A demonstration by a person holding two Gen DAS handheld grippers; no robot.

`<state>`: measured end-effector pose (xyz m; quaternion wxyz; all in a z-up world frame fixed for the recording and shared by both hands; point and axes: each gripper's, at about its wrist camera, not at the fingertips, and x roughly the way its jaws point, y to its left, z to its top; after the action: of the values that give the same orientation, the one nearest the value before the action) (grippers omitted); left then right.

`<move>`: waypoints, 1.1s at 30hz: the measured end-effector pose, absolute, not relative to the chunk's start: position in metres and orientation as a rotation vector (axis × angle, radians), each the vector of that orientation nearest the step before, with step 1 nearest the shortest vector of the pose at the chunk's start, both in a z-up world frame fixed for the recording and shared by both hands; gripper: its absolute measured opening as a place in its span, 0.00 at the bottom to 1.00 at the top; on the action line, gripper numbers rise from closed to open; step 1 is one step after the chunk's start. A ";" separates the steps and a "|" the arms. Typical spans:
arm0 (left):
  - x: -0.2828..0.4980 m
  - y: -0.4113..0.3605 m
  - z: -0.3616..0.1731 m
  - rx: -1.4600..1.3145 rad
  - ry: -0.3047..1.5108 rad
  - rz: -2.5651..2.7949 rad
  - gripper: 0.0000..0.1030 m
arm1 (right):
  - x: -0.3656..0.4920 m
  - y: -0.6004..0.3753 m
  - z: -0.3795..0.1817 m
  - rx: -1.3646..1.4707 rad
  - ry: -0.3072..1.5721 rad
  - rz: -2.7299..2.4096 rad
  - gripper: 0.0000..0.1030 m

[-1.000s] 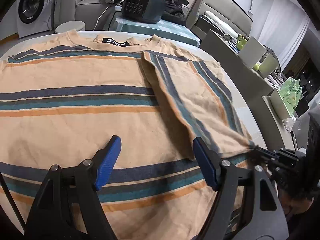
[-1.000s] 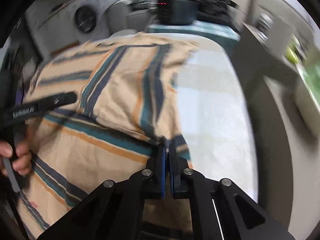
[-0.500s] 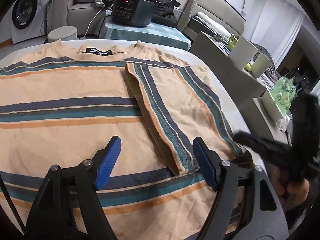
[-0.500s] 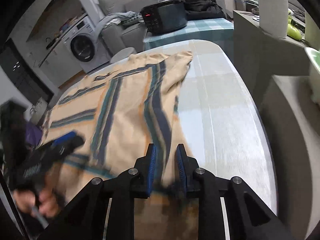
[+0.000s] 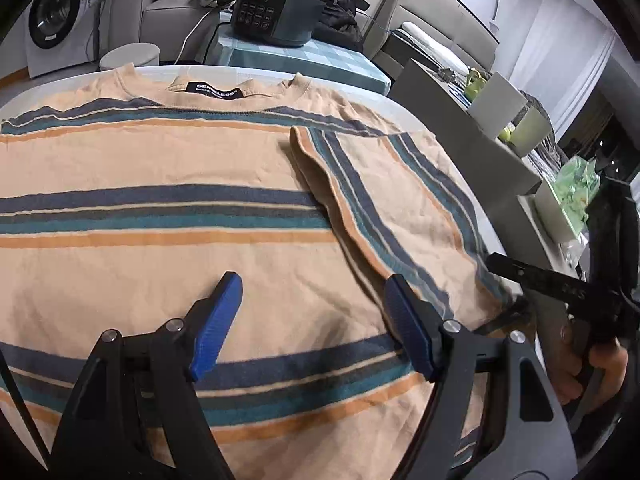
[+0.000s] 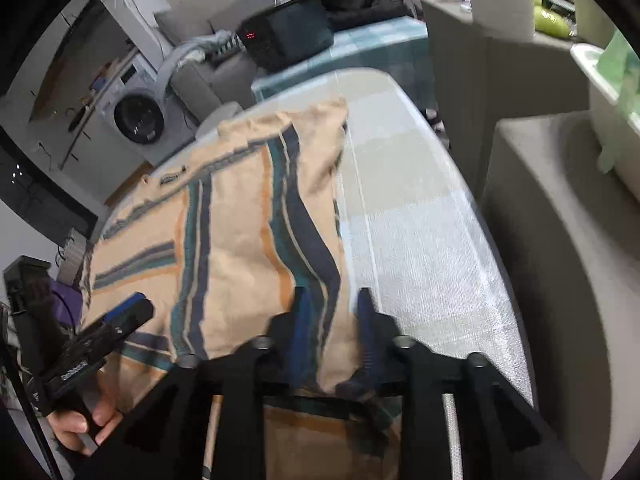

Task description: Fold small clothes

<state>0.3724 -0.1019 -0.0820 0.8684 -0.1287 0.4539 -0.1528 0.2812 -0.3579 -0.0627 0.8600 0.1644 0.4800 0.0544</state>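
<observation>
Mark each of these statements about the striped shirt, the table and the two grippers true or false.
1. The peach cotton T-shirt with navy, teal and orange stripes lies flat on the pale table. True.
2. One sleeve is folded inward over the shirt's body. True.
3. The left gripper is clamped on the collar. False: its blue pads stand wide apart above the shirt's lower half, holding nothing.
4. The right gripper grips the fabric tightly. False: its jaws are opening, with the sleeve's edge between them.
5. The shirt's black neck label is hidden. False: it faces up.
</observation>
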 end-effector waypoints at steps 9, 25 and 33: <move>0.360 -0.126 -0.065 -0.194 0.897 -0.385 0.70 | 0.275 -0.311 -0.034 0.219 0.871 0.227 0.28; 0.359 -0.135 -0.067 -0.147 0.911 -0.419 0.69 | 0.288 -0.343 -0.046 0.227 0.917 0.121 0.26; 0.376 -0.169 -0.085 -0.055 0.931 -0.424 0.69 | 0.351 -0.313 -0.058 0.244 0.941 0.229 0.26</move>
<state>0.3763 -0.1688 -0.0845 0.8718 -0.0265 0.4452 -0.2027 0.3508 -0.3129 -0.0576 0.8778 0.1171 0.4514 0.1098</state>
